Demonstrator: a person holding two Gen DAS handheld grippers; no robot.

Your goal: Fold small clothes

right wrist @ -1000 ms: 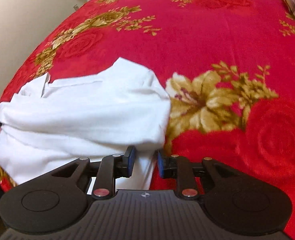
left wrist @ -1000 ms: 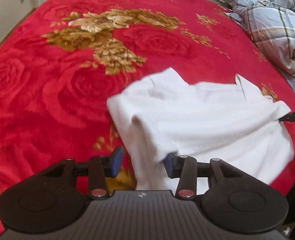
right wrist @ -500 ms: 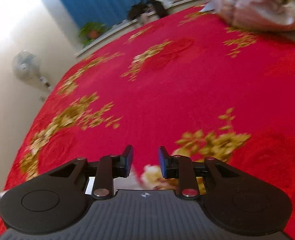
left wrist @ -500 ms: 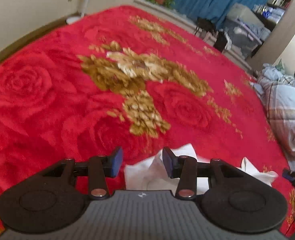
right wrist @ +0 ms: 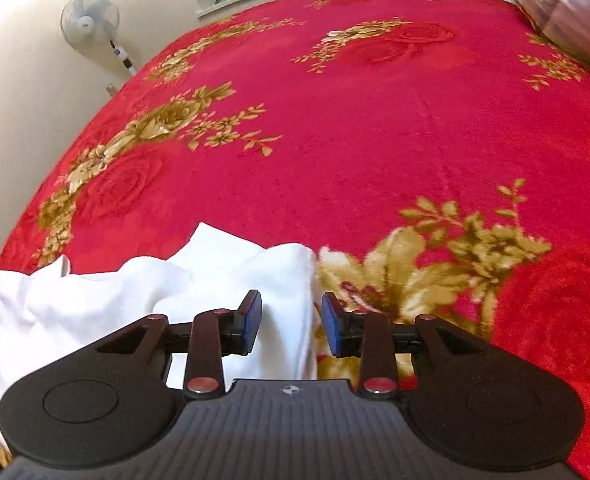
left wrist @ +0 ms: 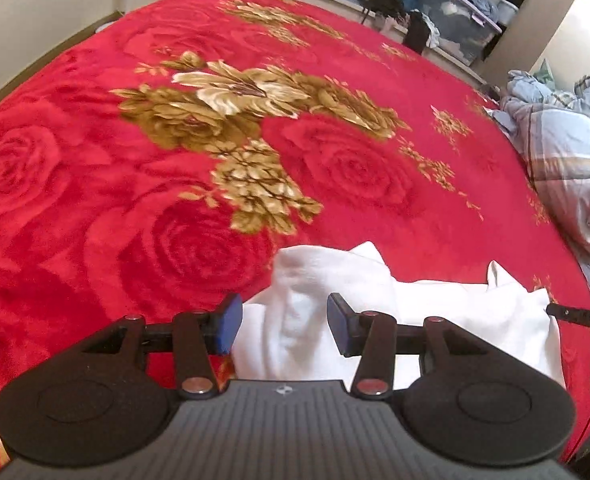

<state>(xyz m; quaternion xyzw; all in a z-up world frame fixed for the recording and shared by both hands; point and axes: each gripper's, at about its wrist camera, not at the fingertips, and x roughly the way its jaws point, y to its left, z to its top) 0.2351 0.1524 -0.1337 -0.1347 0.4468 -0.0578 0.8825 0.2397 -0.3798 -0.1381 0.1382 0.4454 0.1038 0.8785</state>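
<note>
Both grippers have tipped up and drawn back since a second ago, so less of the white garment point(left wrist: 435, 320) shows, bunched on the red bed point(left wrist: 95, 200). The left gripper point(left wrist: 281, 330) stands half open and the right gripper point(right wrist: 291, 328) is opening, cloth lying below each but pinched by neither. One fold looks done; next, each must grab an edge. Far back, a clear storage bin point(left wrist: 459, 36) holds clothes.

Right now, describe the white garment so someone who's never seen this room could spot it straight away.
Find the bed covered by a red blanket patterned with gold flowers. At its near edge lies the white garment, a small rumpled piece of cloth. It is the only plain white thing on the red; the plaid quilt is bundled at the far right.
</note>
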